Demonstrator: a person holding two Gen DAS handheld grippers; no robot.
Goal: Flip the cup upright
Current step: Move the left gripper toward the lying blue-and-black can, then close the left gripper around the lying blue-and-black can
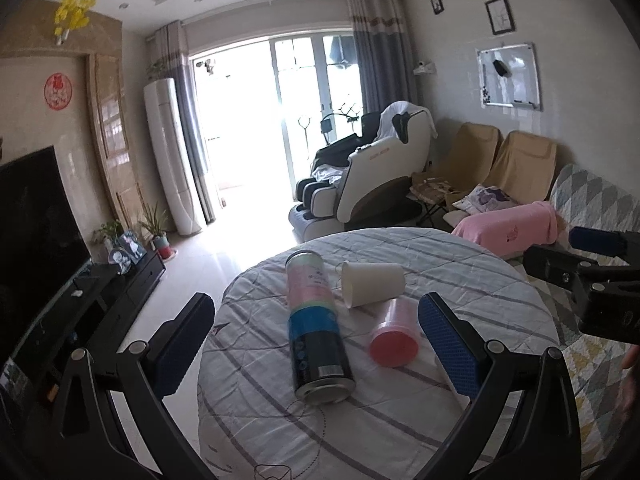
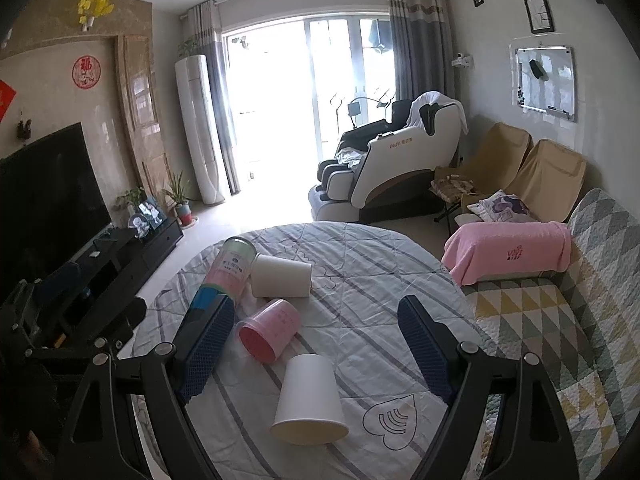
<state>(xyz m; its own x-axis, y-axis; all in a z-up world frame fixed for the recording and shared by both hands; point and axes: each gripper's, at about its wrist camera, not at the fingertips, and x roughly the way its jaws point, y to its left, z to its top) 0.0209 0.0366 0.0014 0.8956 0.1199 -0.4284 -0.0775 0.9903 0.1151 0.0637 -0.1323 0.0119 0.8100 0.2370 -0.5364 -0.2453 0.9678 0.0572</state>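
Observation:
On the round cloth-covered table [image 1: 460, 264] lie three cups on their sides. A white paper cup [image 1: 372, 283] lies at the far middle, seen also in the right wrist view [image 2: 282, 276]. A pink plastic cup [image 1: 394, 334] [image 2: 269, 330] lies nearer. A second white paper cup [image 2: 308, 400] lies closest, between the fingers of my right gripper [image 2: 316, 344]. My left gripper [image 1: 316, 344] is open and empty above the table, with a tall can between its fingers. My right gripper is open and empty too.
A tall cylindrical can [image 1: 316, 324] lies on its side left of the cups, seen also in the right wrist view [image 2: 228, 272]. A sofa with a pink towel [image 2: 512, 252] is right of the table. A TV stand [image 2: 120, 252] is on the left.

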